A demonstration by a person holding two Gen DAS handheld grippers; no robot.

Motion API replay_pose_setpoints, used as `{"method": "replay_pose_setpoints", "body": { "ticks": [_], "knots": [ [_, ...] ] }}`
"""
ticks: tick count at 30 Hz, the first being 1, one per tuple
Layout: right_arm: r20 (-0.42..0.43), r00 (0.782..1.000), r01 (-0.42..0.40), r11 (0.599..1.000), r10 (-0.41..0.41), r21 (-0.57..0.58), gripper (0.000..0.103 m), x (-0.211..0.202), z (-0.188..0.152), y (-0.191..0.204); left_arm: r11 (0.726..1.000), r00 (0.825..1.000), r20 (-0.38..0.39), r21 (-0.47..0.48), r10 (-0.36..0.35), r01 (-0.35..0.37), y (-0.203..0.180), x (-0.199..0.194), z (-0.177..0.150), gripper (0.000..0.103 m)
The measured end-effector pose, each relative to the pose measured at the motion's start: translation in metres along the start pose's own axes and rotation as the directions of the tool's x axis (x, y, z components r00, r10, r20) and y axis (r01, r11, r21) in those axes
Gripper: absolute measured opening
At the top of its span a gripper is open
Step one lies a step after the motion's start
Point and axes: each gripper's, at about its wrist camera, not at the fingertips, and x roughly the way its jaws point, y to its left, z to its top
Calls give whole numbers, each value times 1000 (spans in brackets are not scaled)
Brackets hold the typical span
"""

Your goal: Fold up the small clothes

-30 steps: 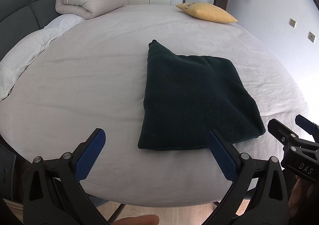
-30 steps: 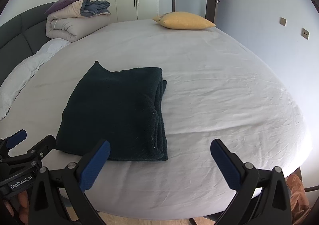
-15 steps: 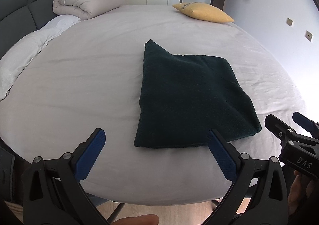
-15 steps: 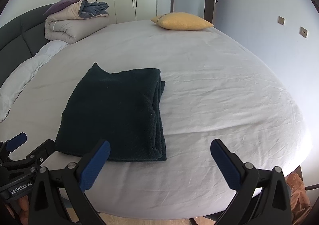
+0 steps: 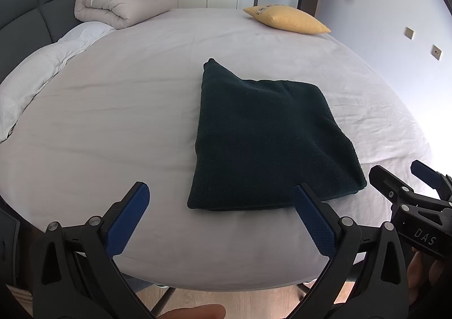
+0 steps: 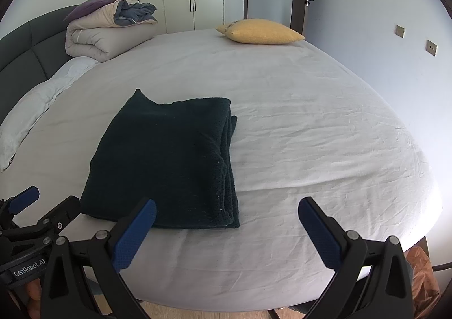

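A dark green garment (image 5: 268, 138) lies folded into a thick rectangle on the pale bed sheet (image 5: 118, 110), close to the bed's near edge. My left gripper (image 5: 220, 187) is open and empty, hovering just short of the garment's near edge. In the right wrist view the same garment (image 6: 166, 161) shows stacked layers along its right side. My right gripper (image 6: 227, 202) is open with nothing in it, at the garment's near right corner. Each gripper shows in the other's view: the right gripper (image 5: 397, 169) and the left gripper (image 6: 52, 197).
A rolled beige duvet (image 5: 121, 2) sits at the far left by the dark headboard (image 5: 25, 17). A yellow pillow (image 5: 285, 19) lies at the far side. A white quilt (image 5: 31, 76) covers the left side. Wooden floor (image 5: 254, 299) shows below the bed's rounded edge.
Both grippers stay open and empty; the views shift only slightly. The garment lies as before.
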Motion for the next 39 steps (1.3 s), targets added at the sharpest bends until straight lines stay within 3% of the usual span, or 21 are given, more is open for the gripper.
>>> {"method": "replay_pose_setpoints", "body": {
  "ticks": [19,39],
  "knots": [
    [34,999,37,999,-37,5,103,-12,5,-6,999,999,33,-29,18,-17,8,-11,4,103],
    [18,999,48,999,-48,9,103,-8,2,-9,1000,1000,-1,-15,11,-11,5,2,-2,103]
  ]
}}
